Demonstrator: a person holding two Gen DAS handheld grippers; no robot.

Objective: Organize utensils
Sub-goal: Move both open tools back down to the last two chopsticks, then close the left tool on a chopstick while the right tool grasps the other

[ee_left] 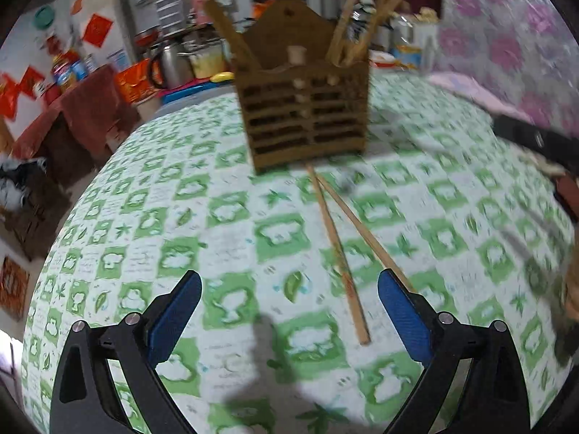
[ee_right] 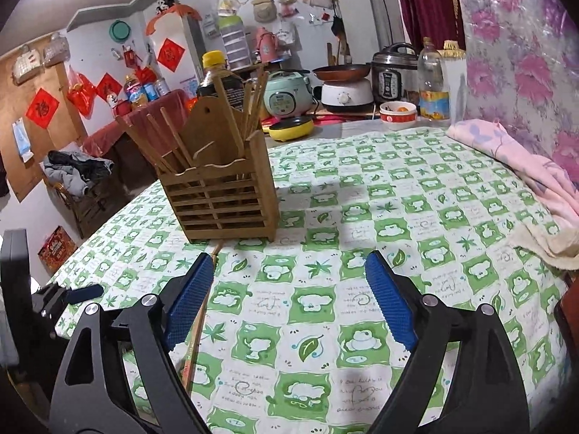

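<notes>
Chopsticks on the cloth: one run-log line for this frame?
phase: approach | loose chopsticks: two on tablecloth, crossed, before wooden holder | left gripper: open, empty | right gripper: open, empty

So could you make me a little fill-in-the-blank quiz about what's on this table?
1. The two loose chopsticks lie on the ____ in front of the holder.
2. The holder is made of ____.
3. The jaws of the left gripper stand ____, holding nothing.
4. The tablecloth squares are white and ____.

Missing words: tablecloth; wood; open; green
</notes>
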